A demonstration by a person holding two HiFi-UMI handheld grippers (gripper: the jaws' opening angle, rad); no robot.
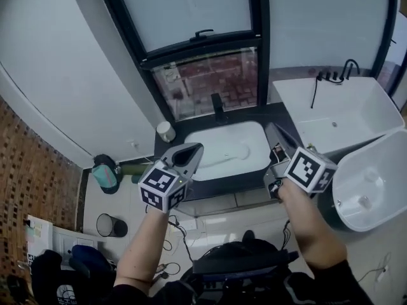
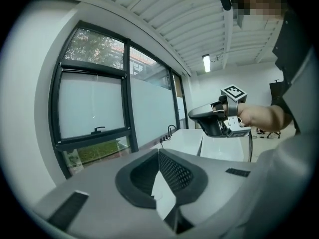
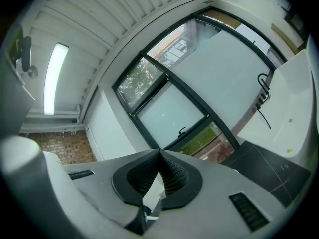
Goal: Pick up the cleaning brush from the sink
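Two tongs (image 1: 196,147) (image 1: 271,128), one sink (image 1: 245,135)

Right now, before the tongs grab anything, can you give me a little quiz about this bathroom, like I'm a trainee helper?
1. True or false: the left tongs are shut with nothing between them.
2. Pick one. In the head view, the white sink sits: A) right below the window, B) on a brick wall, C) inside a bathtub.
3. What colour is the tap at the back of the sink?
Key: 1 true; 2 A; 3 black.
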